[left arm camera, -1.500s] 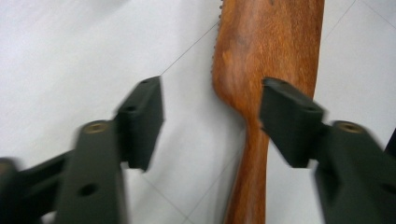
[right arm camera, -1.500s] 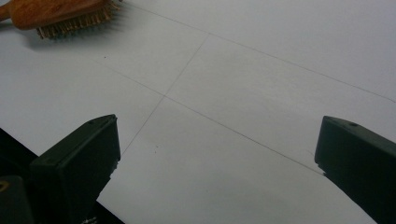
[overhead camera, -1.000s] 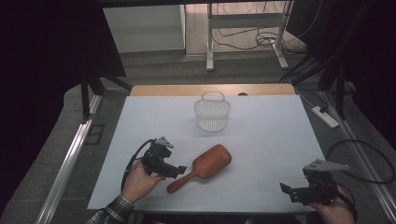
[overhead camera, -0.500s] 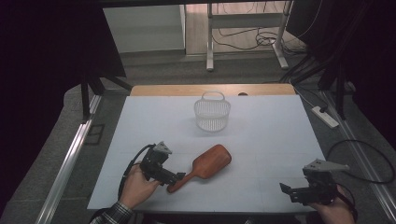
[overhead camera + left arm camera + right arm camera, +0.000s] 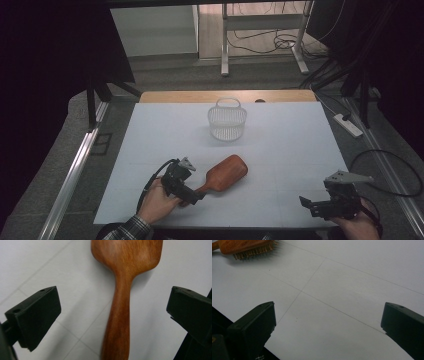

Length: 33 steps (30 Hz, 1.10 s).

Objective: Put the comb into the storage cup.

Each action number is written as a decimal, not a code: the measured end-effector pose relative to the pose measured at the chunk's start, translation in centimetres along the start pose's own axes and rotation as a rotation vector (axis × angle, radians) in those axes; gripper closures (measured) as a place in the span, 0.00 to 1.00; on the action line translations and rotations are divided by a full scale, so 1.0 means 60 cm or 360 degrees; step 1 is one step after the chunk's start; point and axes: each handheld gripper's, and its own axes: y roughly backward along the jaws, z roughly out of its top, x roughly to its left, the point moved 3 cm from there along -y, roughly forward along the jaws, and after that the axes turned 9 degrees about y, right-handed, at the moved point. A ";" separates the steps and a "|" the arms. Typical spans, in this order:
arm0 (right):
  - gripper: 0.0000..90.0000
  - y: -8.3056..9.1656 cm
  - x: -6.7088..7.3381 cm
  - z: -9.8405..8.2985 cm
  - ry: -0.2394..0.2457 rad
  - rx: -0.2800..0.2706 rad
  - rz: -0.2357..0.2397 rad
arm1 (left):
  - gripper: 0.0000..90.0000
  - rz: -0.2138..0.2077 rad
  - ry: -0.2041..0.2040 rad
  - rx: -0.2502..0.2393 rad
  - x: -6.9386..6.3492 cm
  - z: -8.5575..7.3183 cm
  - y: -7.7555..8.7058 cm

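Note:
A brown wooden hairbrush point(image 5: 226, 174) lies bristles down on the white table point(image 5: 295, 145), handle pointing toward the near left. My left gripper point(image 5: 193, 196) is low at the handle's end. In the left gripper view its jaws have just been opening and stand wide, one on each side of the handle point(image 5: 119, 322), touching nothing. The brush head point(image 5: 126, 257) lies ahead of them. My right gripper point(image 5: 314, 206) hovers open at the near right edge of the table with bare table between its jaws point(image 5: 327, 325). The brush's bristles point(image 5: 249, 251) show far off at its upper left.
A small white mesh basket point(image 5: 227, 122) with a handle stands upright toward the back of the table, beyond the brush. A power strip point(image 5: 347, 125) lies on the floor to the right. Cables trail from both grippers.
My left gripper has sunk and slid toward the brush, and now straddles the handle's end. The brush, the basket and my right gripper have stayed in place.

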 end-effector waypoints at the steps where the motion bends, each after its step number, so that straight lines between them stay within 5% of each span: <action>1: 0.00 0.000 0.000 0.000 0.0001 0.0000 0.0000 | 0.00 -0.0004 0.0003 0.0013 -0.001 0.000 -0.004; 19: 0.00 -0.001 0.000 0.000 0.0006 0.0010 0.0005 | 0.00 -0.0026 0.0011 0.0100 -0.011 0.013 -0.044; 26: 0.00 -0.001 0.001 0.000 0.0017 0.0012 0.0010 | 0.00 0.0018 -0.0022 0.0118 -0.014 0.021 -0.052; 29: 0.00 -0.002 0.001 0.000 0.0016 0.0013 0.0010 | 0.03 0.0069 -0.0058 0.0131 -0.017 0.021 -0.054; 33: 0.00 -0.002 0.001 0.000 0.0019 0.0013 0.0012 | 0.23 0.0131 -0.0098 0.0139 -0.021 0.021 -0.055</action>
